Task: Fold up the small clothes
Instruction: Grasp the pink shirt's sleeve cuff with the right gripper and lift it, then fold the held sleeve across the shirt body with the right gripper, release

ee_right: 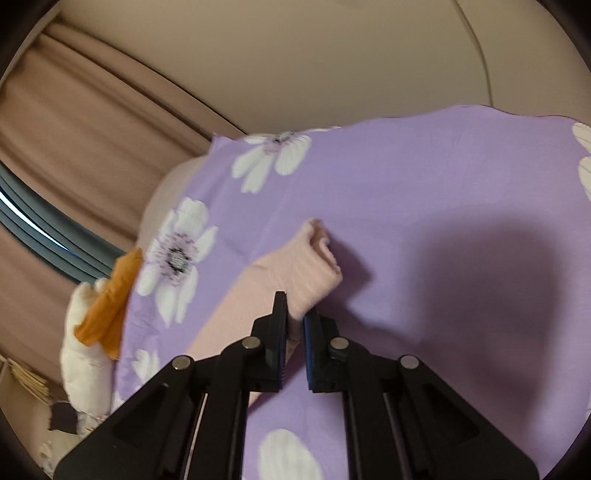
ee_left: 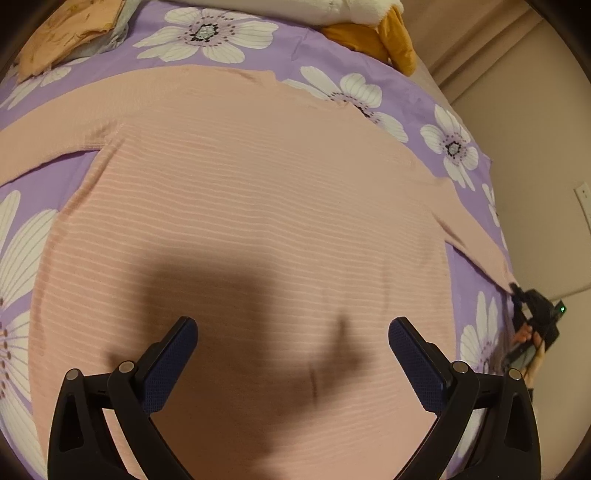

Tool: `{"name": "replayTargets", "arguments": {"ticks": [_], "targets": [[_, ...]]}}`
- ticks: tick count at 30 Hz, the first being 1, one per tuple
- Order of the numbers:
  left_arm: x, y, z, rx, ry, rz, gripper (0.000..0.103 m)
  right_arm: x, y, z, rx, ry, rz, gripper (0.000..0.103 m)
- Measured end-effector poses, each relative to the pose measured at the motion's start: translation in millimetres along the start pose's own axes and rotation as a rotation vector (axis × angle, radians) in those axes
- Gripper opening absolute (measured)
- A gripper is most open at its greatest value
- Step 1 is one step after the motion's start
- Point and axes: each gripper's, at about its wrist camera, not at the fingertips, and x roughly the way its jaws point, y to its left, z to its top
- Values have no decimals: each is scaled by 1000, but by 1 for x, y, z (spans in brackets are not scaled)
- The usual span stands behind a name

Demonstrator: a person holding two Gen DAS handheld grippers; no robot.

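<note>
A pink ribbed long-sleeved top (ee_left: 240, 206) lies spread flat on a purple flowered bedsheet (ee_left: 207, 55), sleeves out to both sides. My left gripper (ee_left: 292, 334) is open and empty, hovering over the lower middle of the top. My right gripper (ee_right: 294, 312) is shut on the cuff end of the right sleeve (ee_right: 295, 266), holding it just above the sheet (ee_right: 424, 192). The right gripper also shows in the left wrist view (ee_left: 533, 317) at the sleeve's far end.
A folded peach garment (ee_left: 70, 33) lies at the far left of the bed. A white and orange plush toy (ee_left: 373, 33) lies at the bed's far edge, also in the right wrist view (ee_right: 99, 314). Curtains (ee_right: 66, 122) and a beige wall stand beyond the bed edge.
</note>
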Motion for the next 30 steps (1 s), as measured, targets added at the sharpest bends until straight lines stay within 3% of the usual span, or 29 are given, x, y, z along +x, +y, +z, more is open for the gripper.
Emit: {"name": "replayTargets", "arguments": {"ticks": [4, 7, 11, 16, 23, 30], "targets": [[-4, 4, 4, -16, -23, -8, 102, 1, 2, -2, -26, 13, -59, 8], [-10, 8, 7, -20, -38, -6, 102, -8, 34, 1, -97, 1, -22, 8], [-20, 19, 13, -49, -68, -9, 102, -32, 108, 0, -261, -34, 75, 7], [-37, 33, 18, -68, -105, -25, 102, -47, 203, -28, -454, -31, 182, 7], [-58, 62, 17, -98, -155, -35, 102, -55, 332, -118, -735, 23, 315, 7], [-77, 100, 15, -169, -209, -28, 102, -31, 401, -241, -1023, 93, 357, 8]]}}
